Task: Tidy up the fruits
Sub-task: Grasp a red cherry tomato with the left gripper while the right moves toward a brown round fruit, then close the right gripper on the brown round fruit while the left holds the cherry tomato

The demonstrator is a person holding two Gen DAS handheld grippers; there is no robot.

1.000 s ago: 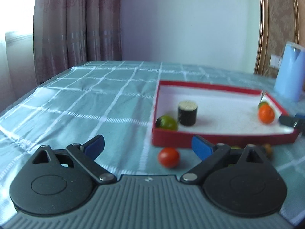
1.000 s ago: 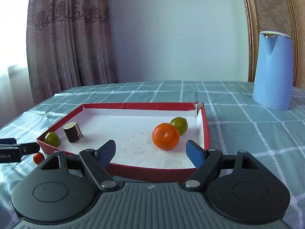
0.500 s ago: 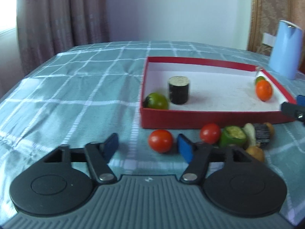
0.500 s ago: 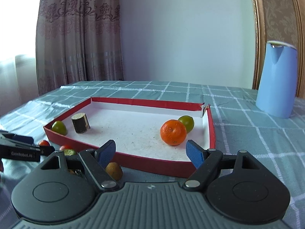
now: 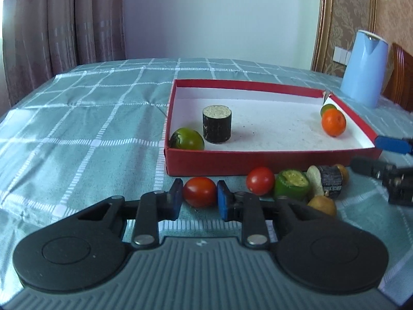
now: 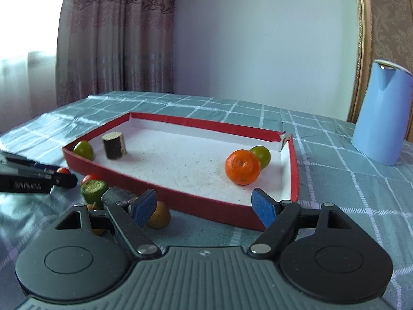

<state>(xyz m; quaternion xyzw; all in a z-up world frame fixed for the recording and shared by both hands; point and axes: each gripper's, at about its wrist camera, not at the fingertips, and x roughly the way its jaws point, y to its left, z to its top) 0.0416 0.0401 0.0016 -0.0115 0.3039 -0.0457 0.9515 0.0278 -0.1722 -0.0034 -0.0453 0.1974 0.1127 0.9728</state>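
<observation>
A red tray [image 5: 271, 159] with a white floor holds a green tomato [image 5: 187, 138], a dark cylinder [image 5: 216, 124], an orange [image 5: 333, 122] and a green fruit [image 5: 327, 108]. In front of it lie two red tomatoes, a green piece [image 5: 291, 184] and several small items. My left gripper [image 5: 200, 197] is closed around the nearer red tomato [image 5: 200, 191] on the cloth. My right gripper [image 6: 205, 206] is open and empty at the tray's near wall [image 6: 206, 206], with the orange [image 6: 242, 163] beyond it.
A blue jug [image 6: 382, 113] stands right of the tray on the checked green tablecloth [image 5: 90, 129]. Curtains hang behind the table at the left. A small yellow-brown fruit [image 6: 160, 215] lies by my right gripper's left finger.
My left gripper moved forward and closed its fingers onto the nearer red tomato. My right gripper shifted right and lower, toward the tray's near wall, still open.
</observation>
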